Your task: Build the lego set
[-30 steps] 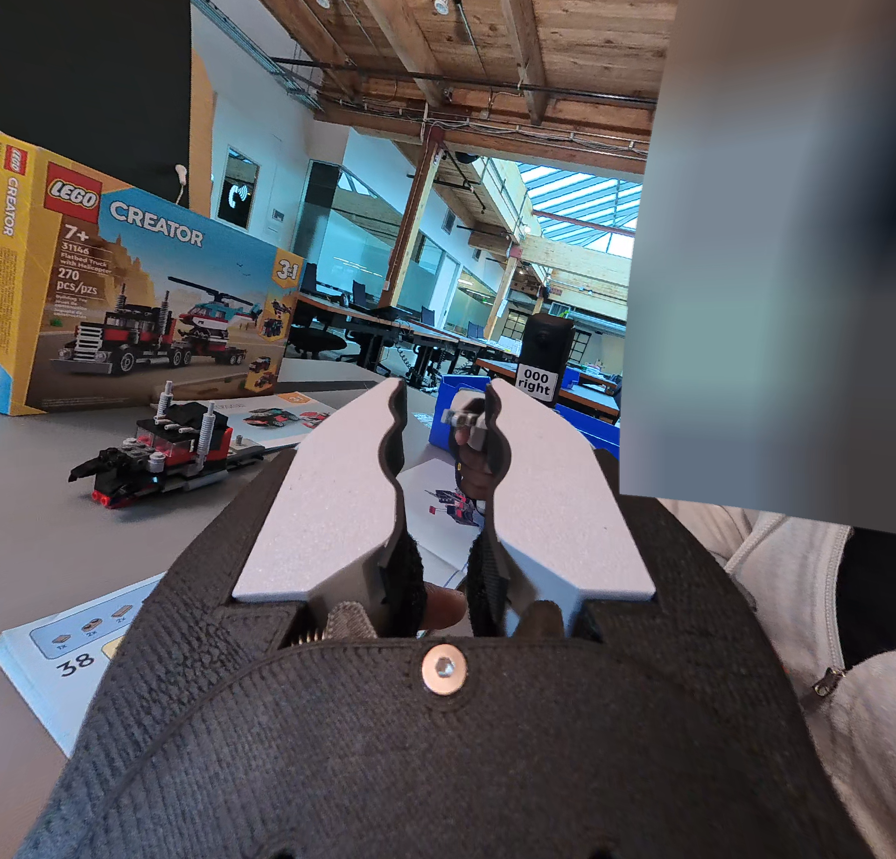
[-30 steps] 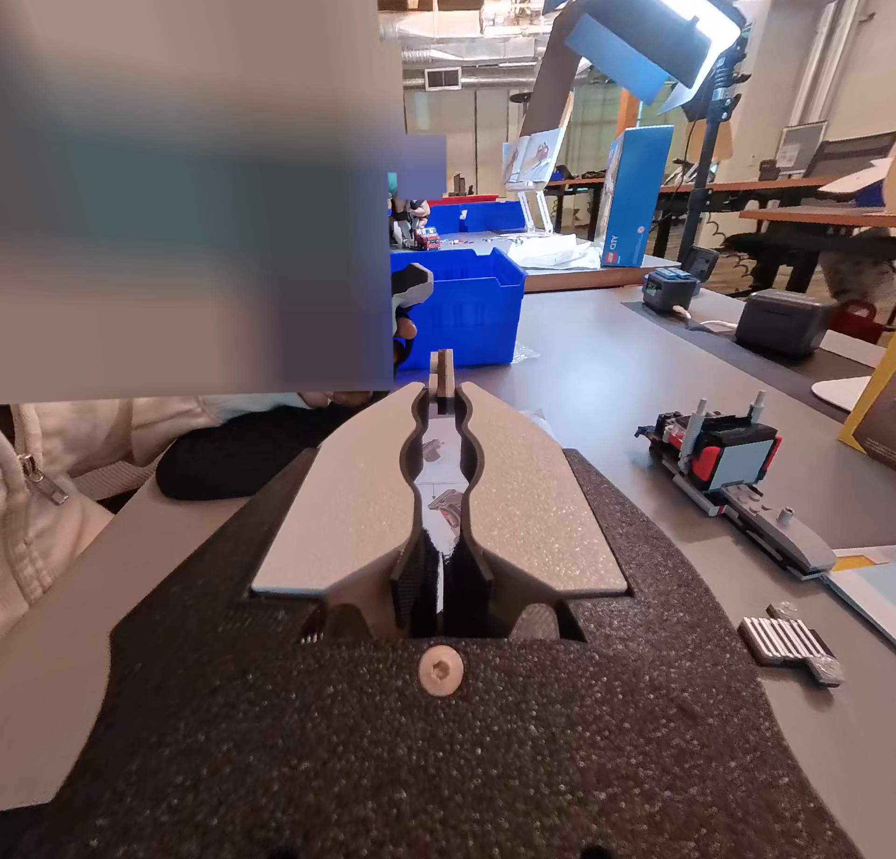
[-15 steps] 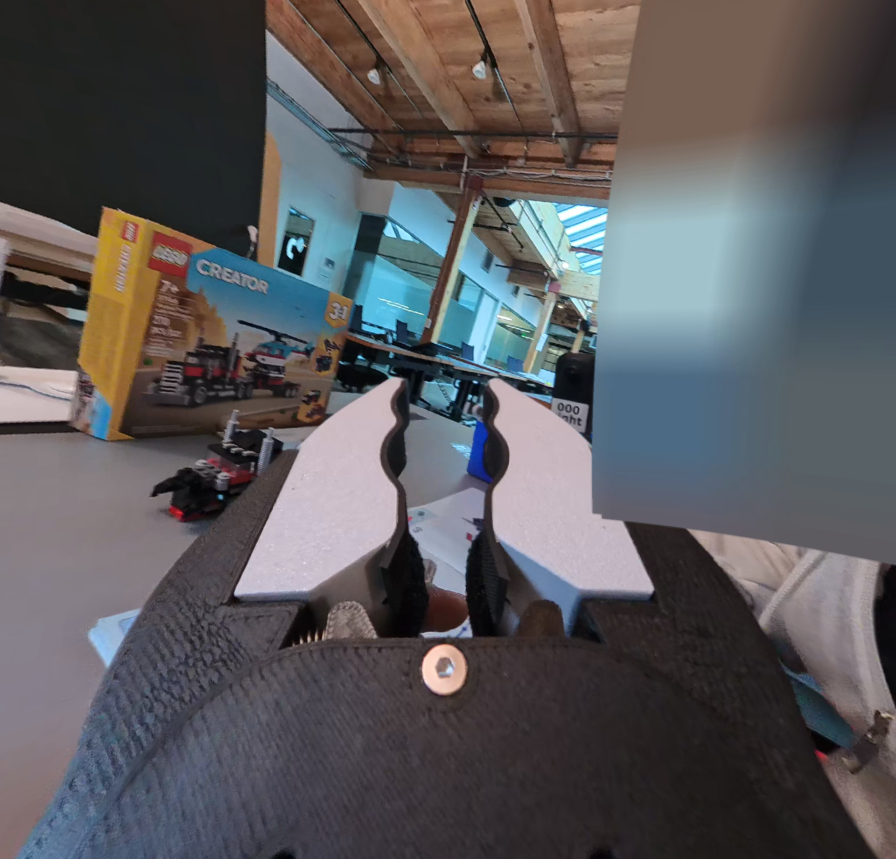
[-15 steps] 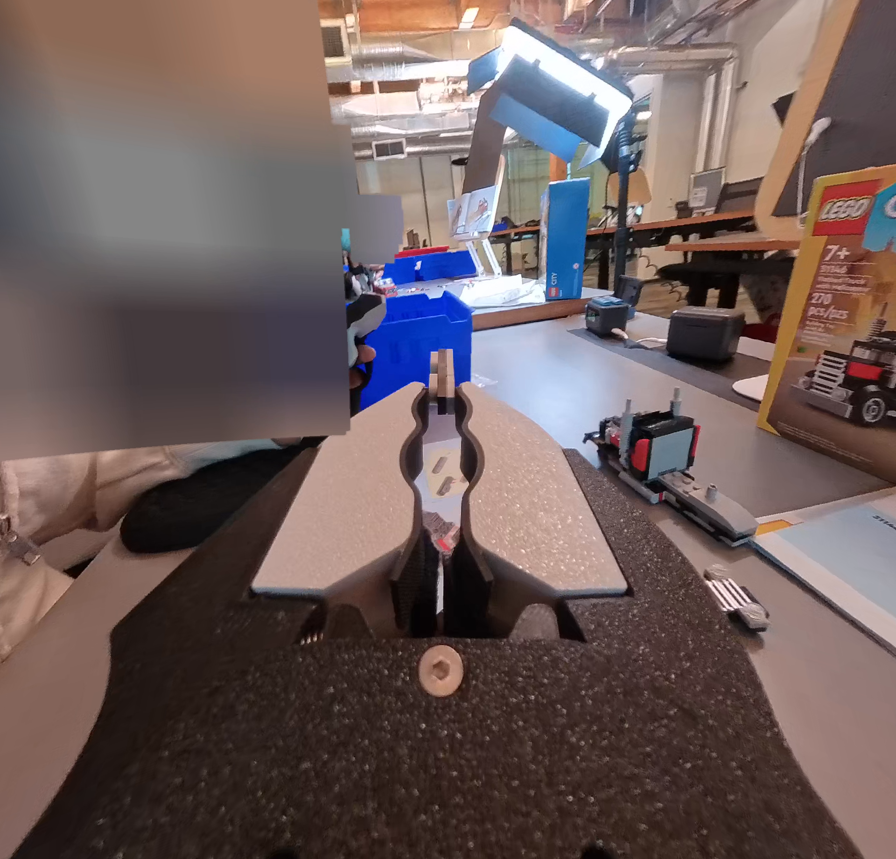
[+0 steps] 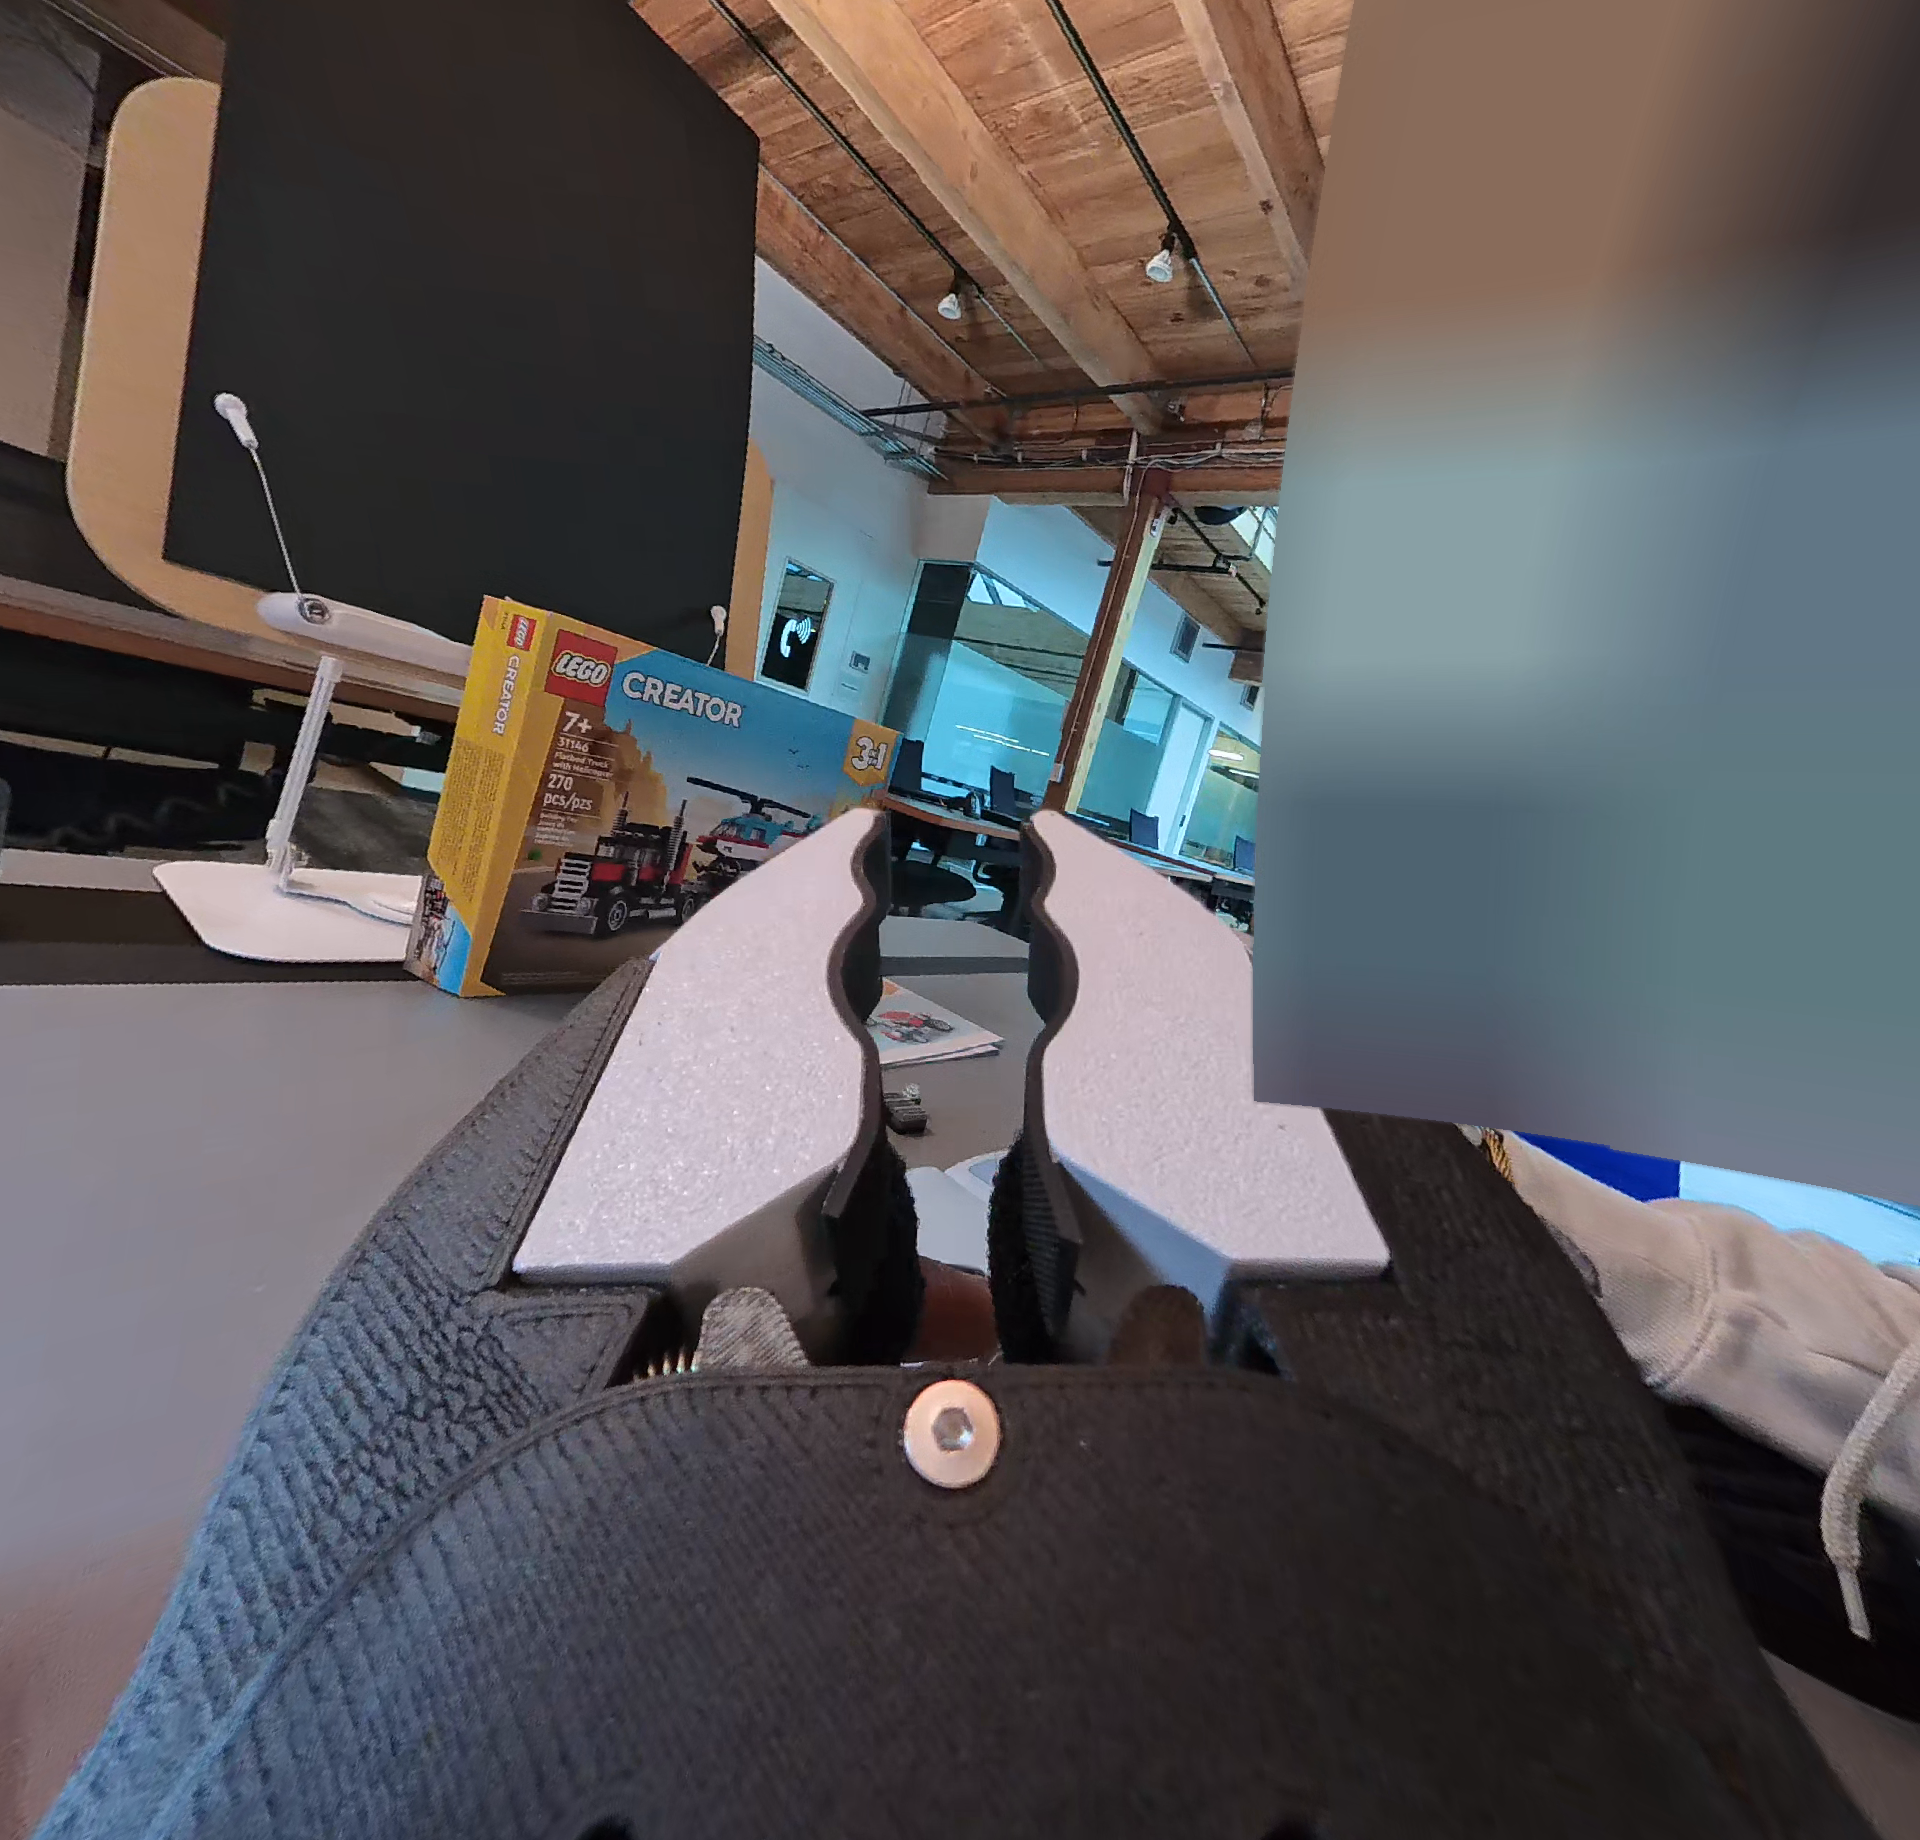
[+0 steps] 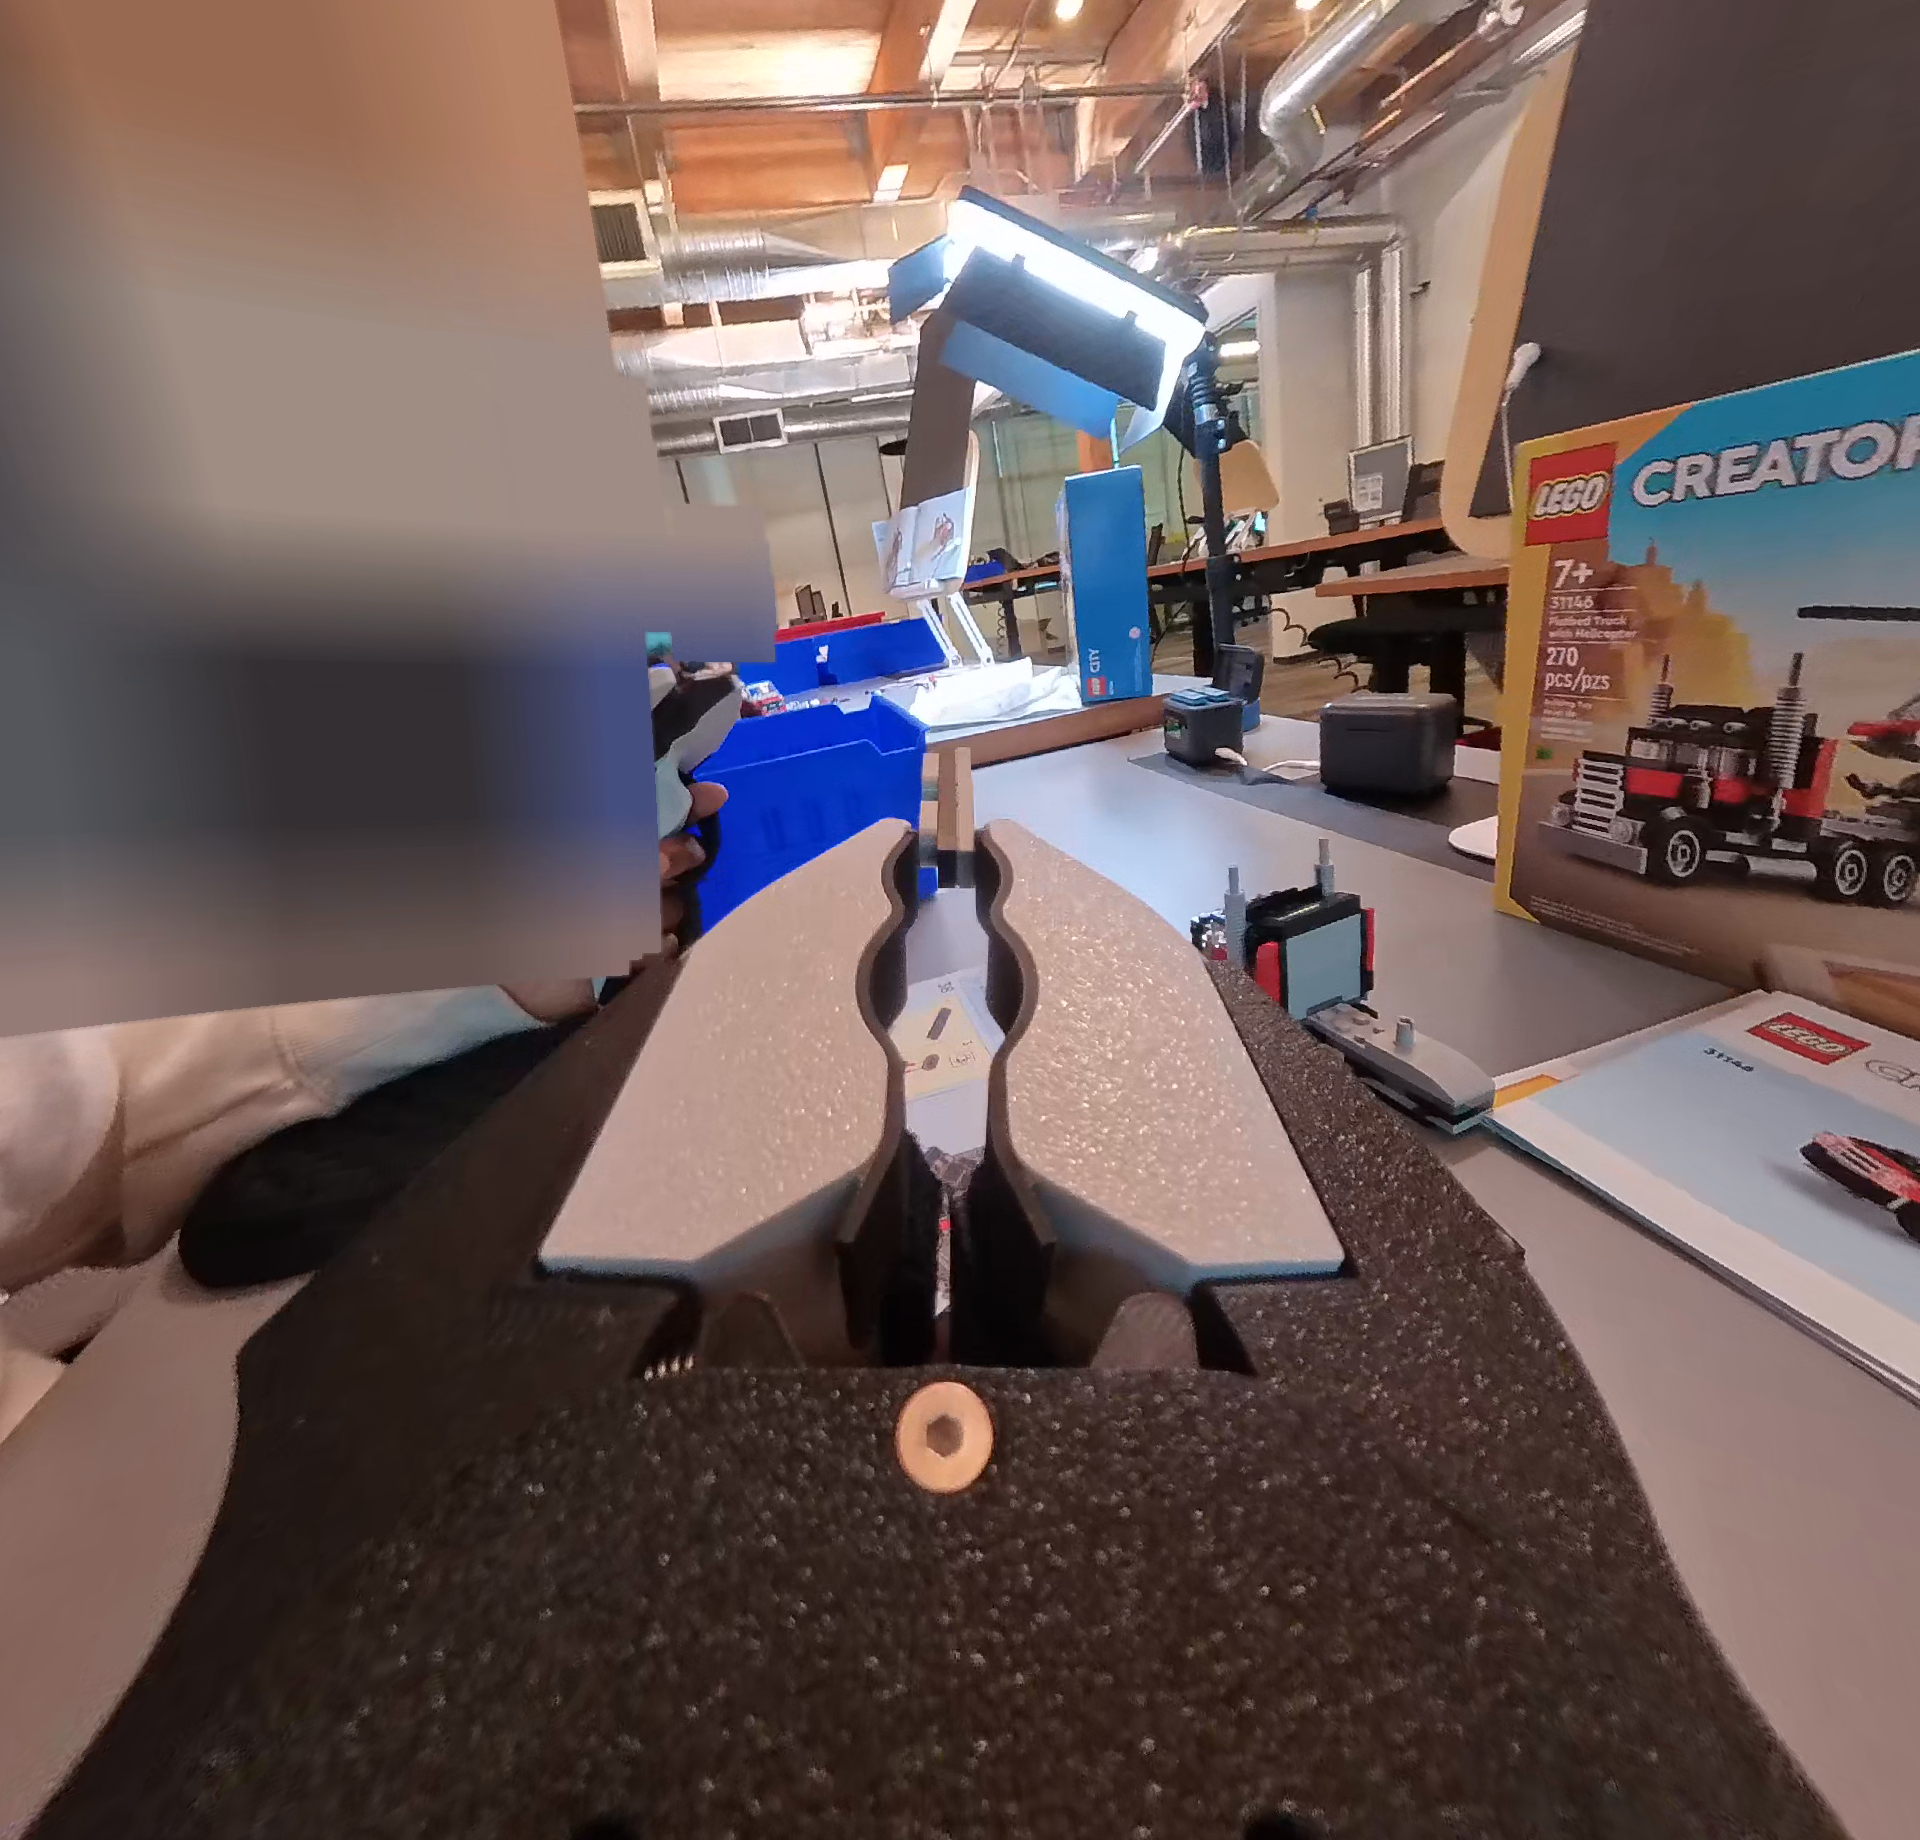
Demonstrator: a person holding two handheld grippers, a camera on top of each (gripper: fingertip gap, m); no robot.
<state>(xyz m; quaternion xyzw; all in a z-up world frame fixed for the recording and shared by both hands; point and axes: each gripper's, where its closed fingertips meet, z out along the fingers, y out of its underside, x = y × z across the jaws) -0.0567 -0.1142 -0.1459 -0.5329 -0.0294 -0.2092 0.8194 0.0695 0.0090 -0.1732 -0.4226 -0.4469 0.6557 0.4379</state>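
Tan slab point(image 6: 956, 798) in grainy right gripper point(image 6: 954, 840)

The left gripper point(image 5: 956, 845) fills the lower centre of its frame, fingers parted with nothing between; the right gripper point(image 6: 951, 834) is pinched on a thin tan piece point(image 6: 954, 793)

The left hand-held gripper point(image 5: 956, 845) hangs above the grey surface point(image 5: 208, 1115) with its two pale fingers point(image 5: 748, 1011) parted by a narrow gap and nothing between them. Beyond its left finger a yellow and blue set box point(image 5: 582, 803) stands upright on the surface. Through the gap, just past the tips, a booklet point(image 5: 930, 1030) lies flat, and nearer a small dark piece point(image 5: 906, 1110) rests on the surface. To the gripper's right is a pale sleeve point(image 5: 1714, 1312).
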